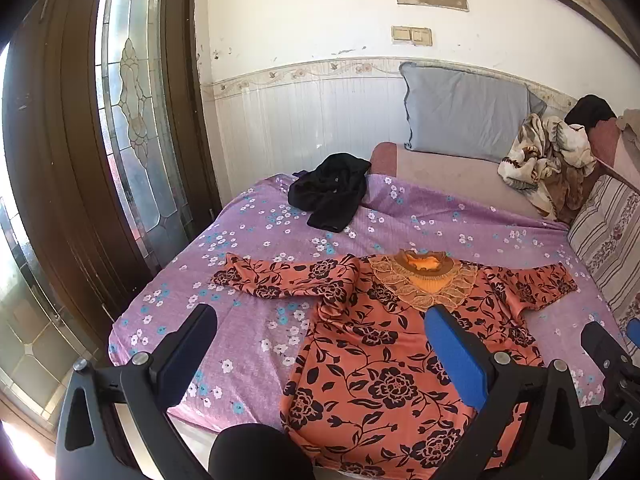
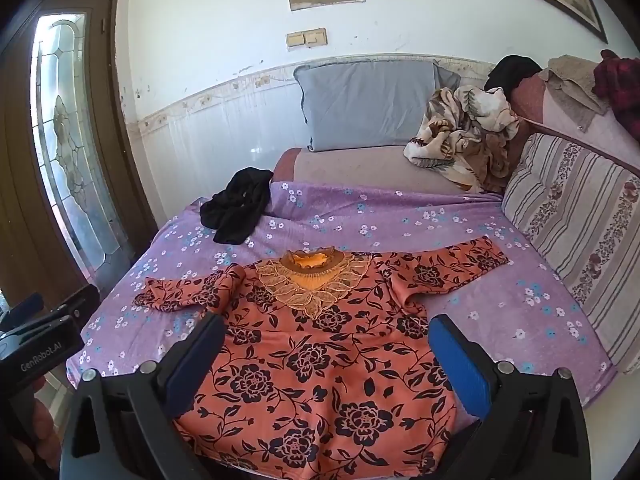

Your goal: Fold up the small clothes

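Note:
An orange top with black flowers and a lace collar (image 1: pixel 380 360) lies flat, front up, on the purple flowered sheet (image 1: pixel 248 320), both sleeves spread out. My left gripper (image 1: pixel 320 328) is open and empty, held above the top's left side and the sheet. The top also shows in the right wrist view (image 2: pixel 320 360). My right gripper (image 2: pixel 326 332) is open and empty above the top's lower body. A crumpled black garment (image 1: pixel 332 192) lies farther back on the sheet; it also shows in the right wrist view (image 2: pixel 238 204).
A grey pillow (image 2: pixel 368 104) leans on the back wall. A crumpled floral blanket (image 2: pixel 460 136) lies at the back right. A striped cushion (image 2: pixel 576 240) lines the right side. A glass-panelled wooden door (image 1: pixel 132 120) stands left of the bed.

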The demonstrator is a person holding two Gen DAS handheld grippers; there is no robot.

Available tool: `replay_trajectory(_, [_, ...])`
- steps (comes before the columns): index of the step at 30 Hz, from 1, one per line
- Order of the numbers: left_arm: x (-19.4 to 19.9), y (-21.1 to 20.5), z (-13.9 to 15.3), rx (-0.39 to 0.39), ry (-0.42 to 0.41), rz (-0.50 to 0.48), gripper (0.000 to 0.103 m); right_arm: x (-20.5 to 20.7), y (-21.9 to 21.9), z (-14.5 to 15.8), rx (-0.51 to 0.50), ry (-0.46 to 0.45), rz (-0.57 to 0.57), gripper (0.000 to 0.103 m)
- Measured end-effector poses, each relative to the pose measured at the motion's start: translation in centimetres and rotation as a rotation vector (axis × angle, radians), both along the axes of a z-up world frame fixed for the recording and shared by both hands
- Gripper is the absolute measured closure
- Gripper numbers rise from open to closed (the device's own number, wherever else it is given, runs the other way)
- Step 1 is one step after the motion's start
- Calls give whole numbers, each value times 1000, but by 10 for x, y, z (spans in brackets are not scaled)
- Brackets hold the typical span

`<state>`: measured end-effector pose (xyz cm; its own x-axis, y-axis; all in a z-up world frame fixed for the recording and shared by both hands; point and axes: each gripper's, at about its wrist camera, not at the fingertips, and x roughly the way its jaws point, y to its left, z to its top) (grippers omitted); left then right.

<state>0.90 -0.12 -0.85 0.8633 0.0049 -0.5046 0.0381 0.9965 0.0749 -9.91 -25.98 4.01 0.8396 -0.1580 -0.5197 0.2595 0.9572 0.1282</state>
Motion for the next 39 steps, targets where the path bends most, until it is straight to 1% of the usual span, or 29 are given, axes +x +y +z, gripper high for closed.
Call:
replay_trajectory(5, [2,-5,-4,3,-1,5,0,9,1,-5,13,6,2,0])
replay_trajectory(13, [15,-9,-8,-16,5,12,0,22,-11,-9,27,20,4,0])
replay_trajectory(15, [18,-11,-9,-9,8,14,0,29,-15,-12,30,15,-1,0])
replay_trajectory(18, [27,-15,-11,-18,9,16,0,37,-26,-18,47,23,-14,0])
replay_trajectory(22, [44,-27,-17,-26,54,12,0,54,-45,-29,66,48,-40,0])
replay_trajectory(25, [65,-40,-28,-8,76,8,0,74,-73,-45,124,64,-62,0])
replay_trajectory(27, [84,-52,-40,8,97,2,0,91,-98,-58,175,56,-89,0])
replay_trajectory(28, [94,-58,-48,16,109,-1,0,101,-112,-67,189,76,-104,0])
replay_trajectory(30, [119,-71,-68,33,144,-6,0,124,-143,-84,237,81,-129,0])
replay_trajectory(32, [148,-85,-94,50,199,-16,0,147,-181,-107,313,111,-154,0])
replay_trajectory(35, [193,-103,-143,62,313,-31,0,178,-252,-147,450,132,-228,0])
replay_trajectory(37, [221,-111,-177,45,400,-36,0,190,-300,-176,564,126,-274,1])
replay_trajectory(38, [233,-112,-192,47,429,-28,0,195,-323,-191,643,116,-288,3])
replay_trajectory(39, [244,-113,-207,56,452,-18,0,197,-343,-208,733,100,-315,10])
